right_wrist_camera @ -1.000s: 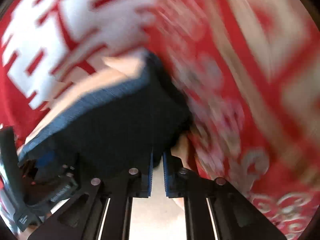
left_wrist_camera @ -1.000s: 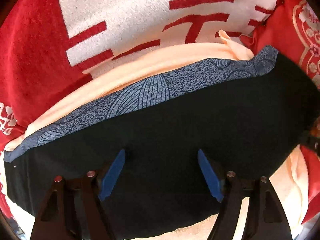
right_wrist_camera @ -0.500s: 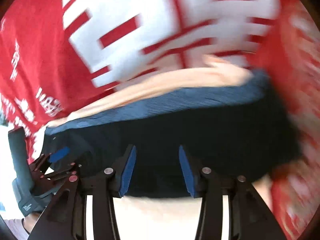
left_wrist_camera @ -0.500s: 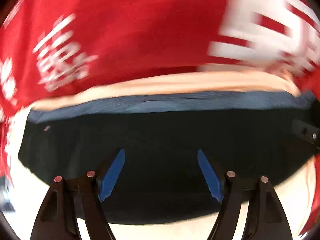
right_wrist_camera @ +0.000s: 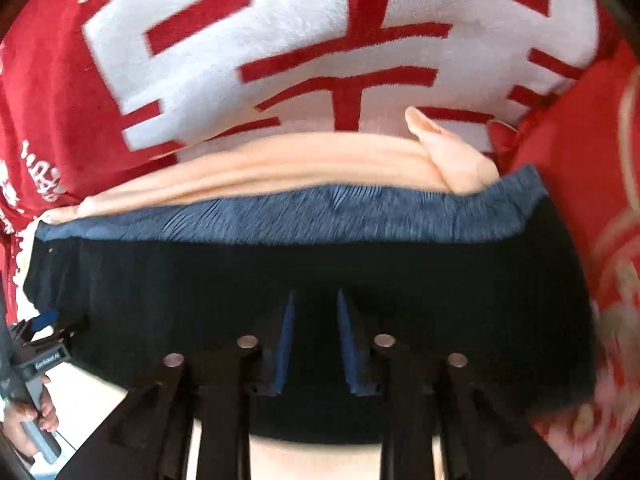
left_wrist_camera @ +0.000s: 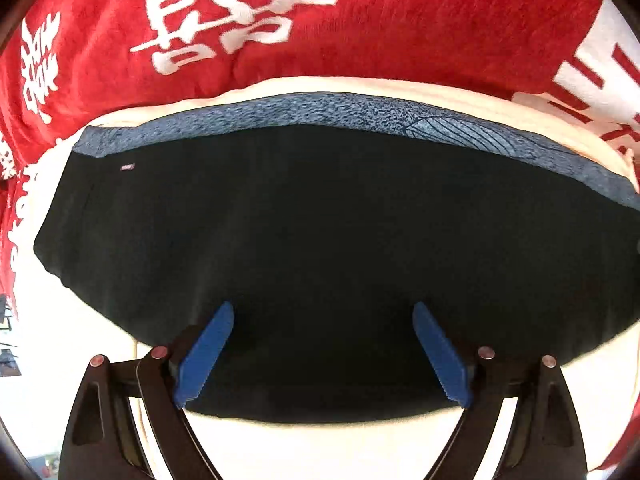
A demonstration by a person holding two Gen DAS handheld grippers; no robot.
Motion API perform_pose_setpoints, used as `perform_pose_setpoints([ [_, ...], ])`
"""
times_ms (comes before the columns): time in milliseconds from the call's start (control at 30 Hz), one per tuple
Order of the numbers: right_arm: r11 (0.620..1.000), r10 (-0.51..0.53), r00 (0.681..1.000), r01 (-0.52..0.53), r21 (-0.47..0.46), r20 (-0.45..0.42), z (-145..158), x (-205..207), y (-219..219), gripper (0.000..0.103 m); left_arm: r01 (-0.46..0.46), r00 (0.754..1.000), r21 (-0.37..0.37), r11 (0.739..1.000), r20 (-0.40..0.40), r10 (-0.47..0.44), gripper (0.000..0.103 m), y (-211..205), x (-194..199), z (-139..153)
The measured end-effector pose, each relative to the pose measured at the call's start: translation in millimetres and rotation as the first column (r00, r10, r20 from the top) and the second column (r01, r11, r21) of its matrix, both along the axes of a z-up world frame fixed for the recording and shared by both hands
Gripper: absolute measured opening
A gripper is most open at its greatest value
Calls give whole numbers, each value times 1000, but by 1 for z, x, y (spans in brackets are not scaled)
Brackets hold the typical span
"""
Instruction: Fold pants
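Note:
Folded black pants [left_wrist_camera: 320,232] lie on top of a stack, over a blue patterned garment [left_wrist_camera: 360,114] and a peach one [left_wrist_camera: 360,85]. My left gripper [left_wrist_camera: 320,312] hovers over the near part of the black pants, jaws wide open and empty. In the right wrist view the same black pants [right_wrist_camera: 360,264] fill the middle, with the blue garment [right_wrist_camera: 320,216] and the peach garment [right_wrist_camera: 300,160] behind. My right gripper [right_wrist_camera: 314,304] is over the pants with a narrow gap between its blue pads, holding nothing. The left gripper [right_wrist_camera: 40,328] shows at the left edge.
A red blanket with white characters [left_wrist_camera: 360,20] lies behind the stack; it also shows in the right wrist view [right_wrist_camera: 280,40]. A red cushion with gold pattern [right_wrist_camera: 592,160] sits at the right. A pale surface [left_wrist_camera: 320,448] lies under the stack near me.
The right gripper let go of the pants' right edge, opened, then narrowed again over the middle. The left gripper's view swung leftward; it stayed open.

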State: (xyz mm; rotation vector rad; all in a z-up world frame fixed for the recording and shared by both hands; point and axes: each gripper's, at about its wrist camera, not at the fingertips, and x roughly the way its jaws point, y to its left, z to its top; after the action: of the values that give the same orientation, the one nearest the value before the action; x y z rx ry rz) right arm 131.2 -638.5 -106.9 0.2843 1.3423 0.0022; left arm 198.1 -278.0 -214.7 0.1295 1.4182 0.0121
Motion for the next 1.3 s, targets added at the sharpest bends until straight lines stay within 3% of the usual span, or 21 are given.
perform_pose_setpoints([
  [133, 979, -28, 999, 33, 200, -28, 14, -29, 29, 41, 8, 1000, -8, 1000, 26, -8, 92, 32, -12, 25],
  [267, 914, -21, 996, 52, 403, -83, 11, -53, 88, 41, -12, 998, 19, 1000, 57, 11, 92, 88, -3, 48],
  [467, 741, -26, 993, 97, 665, -116, -24, -67, 207, 41, -8, 998, 73, 997, 66, 3, 92, 162, 38, 32],
  [567, 688, -66, 988, 144, 711, -136, -39, -66, 244, 41, -5, 999, 66, 998, 50, 1, 92, 186, 46, 23],
  [700, 691, -122, 982, 186, 699, -141, -54, -59, 270, 41, 38, 998, 15, 999, 41, -38, 92, 189, 44, 16],
  [933, 688, -196, 963, 269, 674, -185, -65, -63, 270, 41, 162, 986, -65, 985, 44, -159, 92, 149, 34, -2],
  [1033, 648, -274, 942, 330, 686, -195, -68, -59, 259, 41, 181, 983, -77, 980, 45, -178, 92, 137, 33, -5],
  [1067, 624, -295, 933, 352, 698, -206, -71, -56, 256, 35, 185, 982, -80, 979, 50, -182, 92, 133, 32, -3],
  [1100, 608, -311, 926, 366, 705, -214, -72, -53, 253, 13, 191, 981, -79, 978, 59, -186, 92, 128, 31, 1],
  [1200, 696, -273, 948, 313, 646, -165, -53, -52, 258, 10, 230, 973, -90, 969, 55, -226, 92, 113, 14, 4],
  [1300, 767, -236, 961, 275, 580, -144, -47, -69, 265, 9, 290, 956, -22, 957, 35, -290, 92, 103, -7, -14],
])
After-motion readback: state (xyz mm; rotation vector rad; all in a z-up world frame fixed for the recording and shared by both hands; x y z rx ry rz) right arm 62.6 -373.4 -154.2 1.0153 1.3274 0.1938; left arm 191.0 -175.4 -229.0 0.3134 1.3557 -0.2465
